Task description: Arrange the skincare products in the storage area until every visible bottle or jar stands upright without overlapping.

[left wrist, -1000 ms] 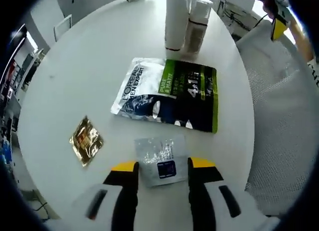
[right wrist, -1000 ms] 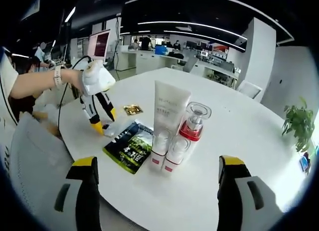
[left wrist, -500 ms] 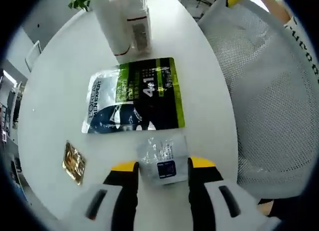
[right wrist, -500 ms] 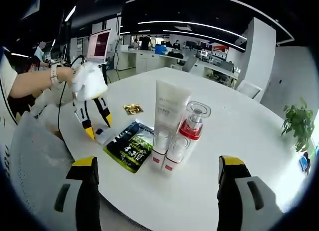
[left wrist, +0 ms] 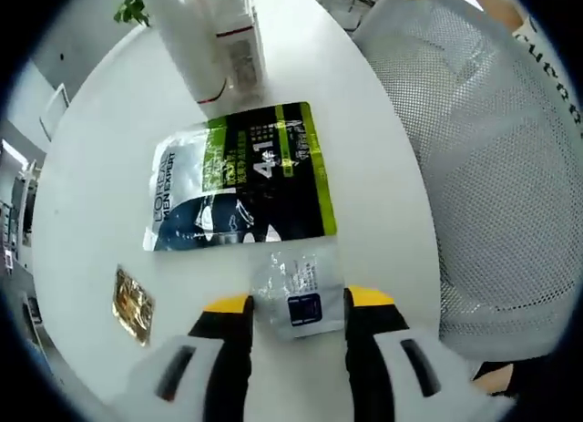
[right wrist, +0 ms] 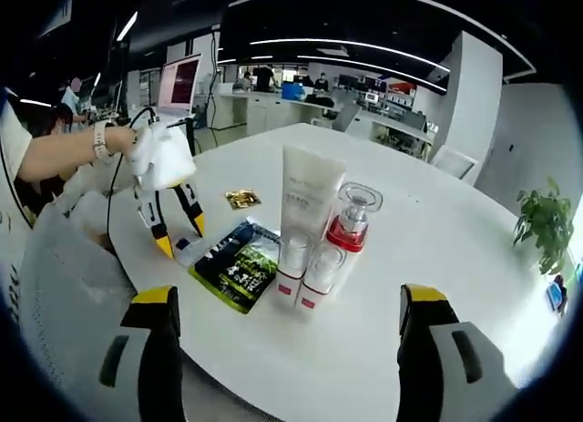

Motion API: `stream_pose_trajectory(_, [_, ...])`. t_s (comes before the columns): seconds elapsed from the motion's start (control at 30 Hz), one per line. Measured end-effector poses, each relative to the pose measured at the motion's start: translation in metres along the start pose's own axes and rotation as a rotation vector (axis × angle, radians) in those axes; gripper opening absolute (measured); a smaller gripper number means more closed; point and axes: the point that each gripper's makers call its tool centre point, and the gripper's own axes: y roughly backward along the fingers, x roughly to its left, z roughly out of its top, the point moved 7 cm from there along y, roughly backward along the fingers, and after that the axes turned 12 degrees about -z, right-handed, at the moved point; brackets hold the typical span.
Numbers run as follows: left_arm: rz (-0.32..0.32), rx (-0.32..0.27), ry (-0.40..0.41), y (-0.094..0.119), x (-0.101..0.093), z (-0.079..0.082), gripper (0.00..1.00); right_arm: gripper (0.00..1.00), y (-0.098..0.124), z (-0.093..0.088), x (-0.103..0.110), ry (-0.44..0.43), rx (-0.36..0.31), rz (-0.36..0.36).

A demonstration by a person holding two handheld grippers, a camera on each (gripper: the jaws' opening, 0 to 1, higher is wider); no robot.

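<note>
My left gripper (left wrist: pixel 299 305) holds a small silver sachet (left wrist: pixel 293 294) between its jaws, lying flat at the table (left wrist: pixel 100 167) edge, touching the green-black pouch (left wrist: pixel 244 180). My right gripper (right wrist: pixel 287 313) is wide open and empty; the white tube (right wrist: pixel 306 212) and the red-collared bottle (right wrist: pixel 344 235) stand upright together.

Bright office light, fisheye bending everything

Long ceiling light strips (right wrist: pixel 346 44) run overhead in my right gripper view, so the white table (right wrist: pixel 455 258) looks evenly lit with only soft, faint shadows under stuff. In my left gripper view the silver sachet (left wrist: pixel 293 294) catches some glare. Edges warp hard and go soft, and the far background's dim.
</note>
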Motion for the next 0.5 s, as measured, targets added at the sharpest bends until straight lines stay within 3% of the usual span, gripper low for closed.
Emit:
stream_pose_trajectory(0.13, [0.031,-0.021,0.010,0.0014,0.0022,-0.0028,0.39,1.00,-0.0005,-0.0020,0.0023,-0.004,0.002,0.005])
stream_pose_trajectory(0.33, [0.027,-0.048,0.030,0.0021,0.0026,-0.0038,0.41,1.00,-0.0010,-0.0010,0.0043,0.003,0.001,0.016])
stream_pose_trajectory(0.5, [0.034,-0.058,0.050,0.0025,0.0032,-0.0066,0.48,1.00,-0.0006,-0.0001,0.0033,0.004,-0.001,0.011])
